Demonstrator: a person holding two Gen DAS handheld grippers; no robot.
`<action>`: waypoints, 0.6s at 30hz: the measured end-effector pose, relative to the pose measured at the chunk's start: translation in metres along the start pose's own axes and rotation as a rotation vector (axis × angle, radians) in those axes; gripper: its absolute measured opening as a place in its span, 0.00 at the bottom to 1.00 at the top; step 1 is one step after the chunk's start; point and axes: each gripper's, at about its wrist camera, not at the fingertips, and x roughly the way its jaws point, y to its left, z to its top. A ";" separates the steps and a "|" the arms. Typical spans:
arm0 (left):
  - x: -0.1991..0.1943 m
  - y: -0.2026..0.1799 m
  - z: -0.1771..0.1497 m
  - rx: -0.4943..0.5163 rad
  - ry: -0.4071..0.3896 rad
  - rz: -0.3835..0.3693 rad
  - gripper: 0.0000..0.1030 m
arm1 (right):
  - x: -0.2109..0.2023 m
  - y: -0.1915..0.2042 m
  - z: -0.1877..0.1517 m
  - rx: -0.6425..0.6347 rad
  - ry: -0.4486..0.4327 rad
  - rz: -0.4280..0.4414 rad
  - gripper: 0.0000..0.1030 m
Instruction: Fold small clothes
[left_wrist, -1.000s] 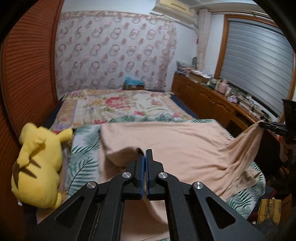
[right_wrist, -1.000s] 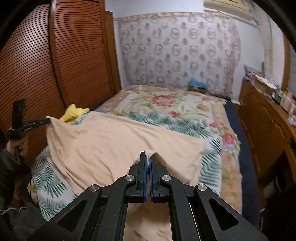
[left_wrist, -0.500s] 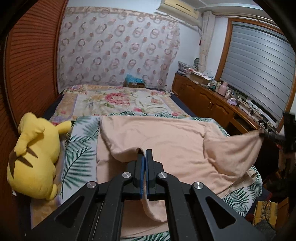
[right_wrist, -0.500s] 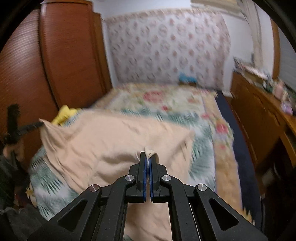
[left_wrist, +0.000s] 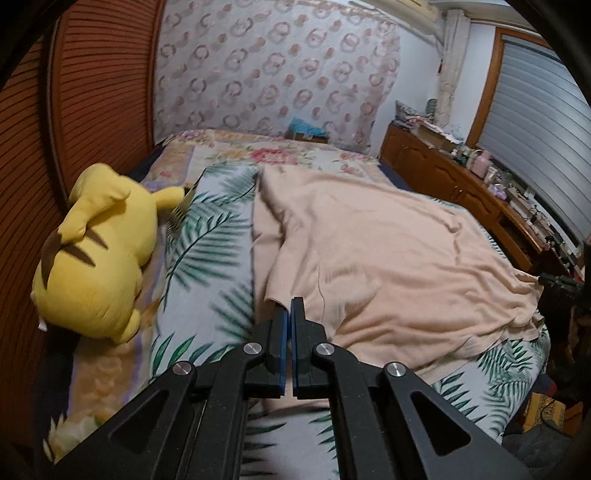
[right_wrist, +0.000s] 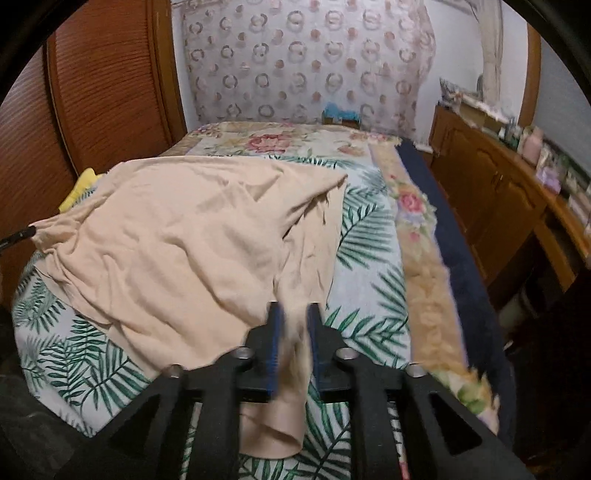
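The left gripper (left_wrist: 289, 314) has its blue-lined fingers (left_wrist: 281, 339) pressed together, pinching an edge of the peach garment (left_wrist: 376, 258) at its near left side. From that pinch the cloth spreads away to the right and toward the far side of the bed (left_wrist: 207, 236), lying in loose wrinkles over the palm-leaf bedspread (left_wrist: 218, 266).

The right gripper (right_wrist: 294, 314) has its fingers (right_wrist: 274, 332) apart — a strip of the same garment (right_wrist: 177, 243) runs between them and trails down to a rounded hem below, but the blurred view does not show whether either finger still touches it. Beyond the fingers the cloth fans out to the left across the bed (right_wrist: 373, 236), one corner reaching toward the floral quilt (right_wrist: 273, 142); at the far left edge, the tip of the other gripper meets its bunched corner.

Left of the garment, a yellow plush toy (left_wrist: 96, 254) lies along the bed's edge beside the slatted wooden wardrobe (left_wrist: 85, 92). A wooden cabinet (left_wrist: 450, 184) carrying clutter runs along the right wall, and a patterned curtain (left_wrist: 273, 70) hangs behind the bed.
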 end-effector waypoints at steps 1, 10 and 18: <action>0.001 0.002 -0.002 -0.002 0.004 0.002 0.02 | -0.001 0.007 0.003 -0.010 -0.007 -0.008 0.44; 0.007 0.004 -0.015 -0.005 0.034 0.028 0.02 | 0.013 0.028 -0.006 -0.063 -0.056 0.053 0.62; 0.010 0.002 -0.016 0.014 0.046 0.040 0.02 | 0.045 0.045 -0.017 -0.097 -0.038 0.071 0.62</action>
